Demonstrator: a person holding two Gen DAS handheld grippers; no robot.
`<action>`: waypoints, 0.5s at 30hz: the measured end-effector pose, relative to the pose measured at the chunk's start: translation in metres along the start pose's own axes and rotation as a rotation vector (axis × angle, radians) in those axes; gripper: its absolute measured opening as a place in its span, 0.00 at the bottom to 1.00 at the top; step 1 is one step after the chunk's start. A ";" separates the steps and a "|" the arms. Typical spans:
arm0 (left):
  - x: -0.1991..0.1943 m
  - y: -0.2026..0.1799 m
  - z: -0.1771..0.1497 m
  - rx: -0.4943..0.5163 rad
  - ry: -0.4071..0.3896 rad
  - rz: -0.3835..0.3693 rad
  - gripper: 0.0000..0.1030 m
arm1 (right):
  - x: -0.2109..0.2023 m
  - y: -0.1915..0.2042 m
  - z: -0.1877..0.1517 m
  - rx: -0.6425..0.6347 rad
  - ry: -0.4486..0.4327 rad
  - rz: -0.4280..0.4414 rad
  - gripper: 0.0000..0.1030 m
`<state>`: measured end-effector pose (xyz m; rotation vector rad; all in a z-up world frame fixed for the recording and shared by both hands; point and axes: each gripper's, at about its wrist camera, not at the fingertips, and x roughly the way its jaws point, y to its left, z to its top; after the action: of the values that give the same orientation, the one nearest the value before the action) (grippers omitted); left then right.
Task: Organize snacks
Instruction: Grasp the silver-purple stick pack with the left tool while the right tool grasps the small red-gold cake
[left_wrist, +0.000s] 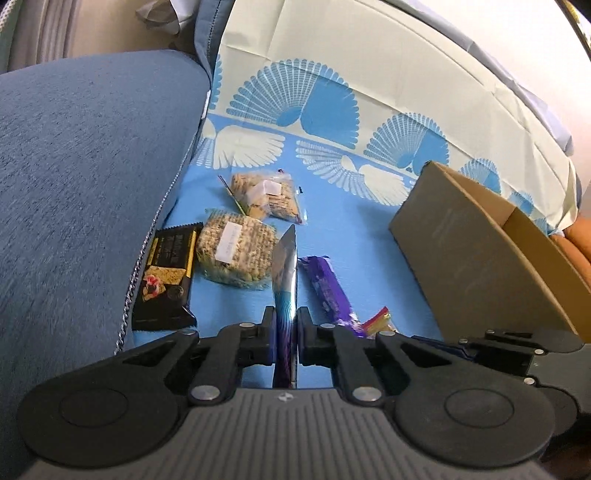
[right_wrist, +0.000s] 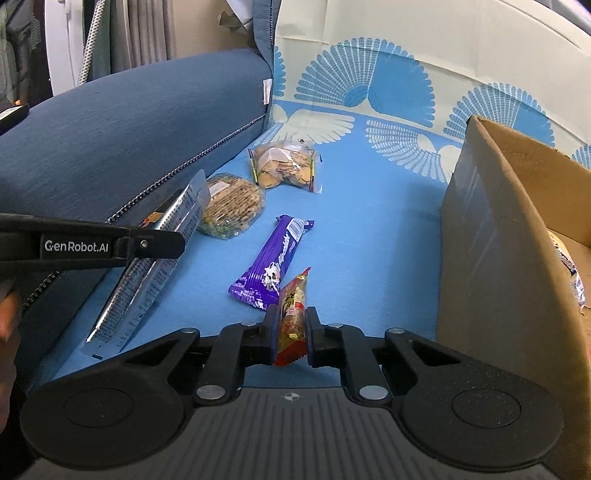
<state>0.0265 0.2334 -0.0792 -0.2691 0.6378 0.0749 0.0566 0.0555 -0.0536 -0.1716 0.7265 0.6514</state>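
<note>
Snacks held: left gripper (left_wrist: 286, 328) clamps a silvery packet (left_wrist: 284, 266), right gripper (right_wrist: 291, 328) a red sachet (right_wrist: 293, 306). Carry both level toward the cardboard box (right_wrist: 480, 236) at three o'clock, clearing its wall.

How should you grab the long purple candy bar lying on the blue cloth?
Probably best across its narrow middle, coming down from above. The purple candy bar lies flat, long and thin, so the fingers can straddle its long edges. Its near end touches the red packet, so the middle is freer.
</note>
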 end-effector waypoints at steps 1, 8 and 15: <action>-0.002 -0.001 -0.001 -0.007 0.004 -0.007 0.11 | -0.002 0.001 -0.001 -0.002 0.000 0.000 0.14; -0.021 0.005 -0.006 -0.093 0.010 -0.056 0.11 | -0.025 0.000 0.001 0.005 -0.003 0.023 0.14; -0.032 -0.002 -0.016 -0.117 0.107 -0.121 0.11 | -0.059 0.003 -0.003 0.010 0.046 0.092 0.14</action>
<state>-0.0084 0.2280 -0.0716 -0.4264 0.7235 -0.0187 0.0202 0.0277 -0.0163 -0.1450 0.7857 0.7336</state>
